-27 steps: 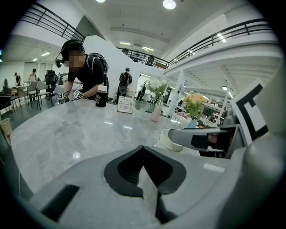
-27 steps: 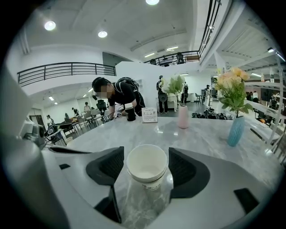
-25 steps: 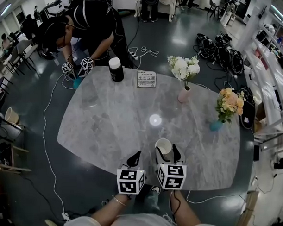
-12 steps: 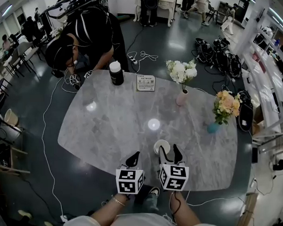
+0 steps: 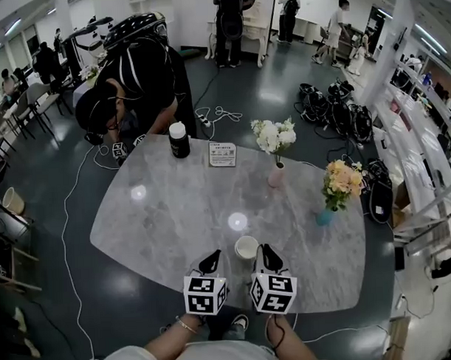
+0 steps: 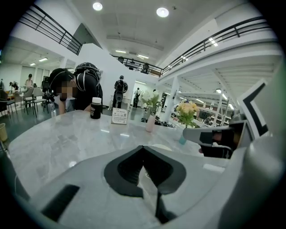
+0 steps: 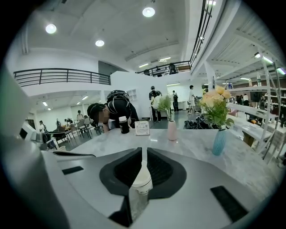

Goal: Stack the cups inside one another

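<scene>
**Right gripper pinches the lone cup at the near edge**

Grey marble tabletop fills the middle of a wide hall with a dark floor. The white cup stands upright, mouth up, close to the table's near edge and just far of the two grippers. It lies between them, hard against the right gripper and a little apart from the left gripper.

The right gripper's jaws have just been closing. They stand nearly together, and its own view shows the cup's pale rim and wall caught in the narrow slit between them, so it seems to grip the cup by its wall. The left gripper's jaws meet at the tips with nothing between them.

No second cup shows near the grippers, so the next move likely depends on finding where this cup belongs. The table on the far side of the cup is bare.

Well apart at the far edge stand a black jar and a sign card, with a person bent over that corner. A pink vase and a blue vase stand to the right.
</scene>
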A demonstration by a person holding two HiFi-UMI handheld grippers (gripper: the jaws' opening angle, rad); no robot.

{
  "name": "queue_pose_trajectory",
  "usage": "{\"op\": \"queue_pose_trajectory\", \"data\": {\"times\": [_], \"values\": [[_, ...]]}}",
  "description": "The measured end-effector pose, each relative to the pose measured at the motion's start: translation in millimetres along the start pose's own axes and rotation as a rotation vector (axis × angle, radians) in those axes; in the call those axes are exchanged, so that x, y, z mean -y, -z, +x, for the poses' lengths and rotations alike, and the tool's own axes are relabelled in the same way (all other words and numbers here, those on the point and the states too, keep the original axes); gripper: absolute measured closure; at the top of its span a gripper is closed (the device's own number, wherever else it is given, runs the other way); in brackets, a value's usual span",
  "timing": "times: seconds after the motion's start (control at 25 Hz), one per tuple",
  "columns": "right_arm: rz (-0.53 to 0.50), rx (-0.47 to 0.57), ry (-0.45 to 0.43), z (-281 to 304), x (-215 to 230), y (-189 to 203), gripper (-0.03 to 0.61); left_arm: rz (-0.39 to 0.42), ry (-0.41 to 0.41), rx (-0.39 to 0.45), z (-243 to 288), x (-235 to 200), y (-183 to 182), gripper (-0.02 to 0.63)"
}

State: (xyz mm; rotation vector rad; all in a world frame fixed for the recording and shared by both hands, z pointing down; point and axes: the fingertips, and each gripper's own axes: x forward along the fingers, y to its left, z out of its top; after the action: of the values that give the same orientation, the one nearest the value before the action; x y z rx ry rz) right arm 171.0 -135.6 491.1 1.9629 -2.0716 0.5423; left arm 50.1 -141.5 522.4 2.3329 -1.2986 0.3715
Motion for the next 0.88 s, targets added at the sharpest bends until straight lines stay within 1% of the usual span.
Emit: {"op": "queue_pose_trajectory", "data": {"times": [0.08, 0.24, 0.4, 0.52, 0.64, 0.88], "values": [[0.011, -0.009, 0.007, -3.6, 4.5, 1.5, 0.557, 0.008, 0.003, 0.012, -2.1, 3.2, -4.7, 0.614], [0.033, -0.026, 0.004, -7.2, 8.8, 7.0, 0.57, 0.022, 0.004, 0.031, -3.9, 7.3, -10.9, 0.614], [0.066, -0.036, -0.025, -13.0, 10.1, 10.9, 0.571, 0.022, -0.005, 0.043, -7.7, 13.9, -12.4, 0.614], [0.054, -0.037, -0.042, -21.1, 14.2, 13.2, 0.572, 0.024, -0.013, 0.041, -11.2, 23.1, -8.2, 0.614], [0.036, -0.047, -0.065, -31.1, 20.8, 15.5, 0.571, 0.016, -0.034, 0.04, -17.7, 31.2, -2.3, 0.614], [0.066, -0.041, -0.062, -49.7, 37.9, 22.6, 0.571, -0.002, -0.087, 0.036, -30.0, 37.8, 6.7, 0.614]]}}
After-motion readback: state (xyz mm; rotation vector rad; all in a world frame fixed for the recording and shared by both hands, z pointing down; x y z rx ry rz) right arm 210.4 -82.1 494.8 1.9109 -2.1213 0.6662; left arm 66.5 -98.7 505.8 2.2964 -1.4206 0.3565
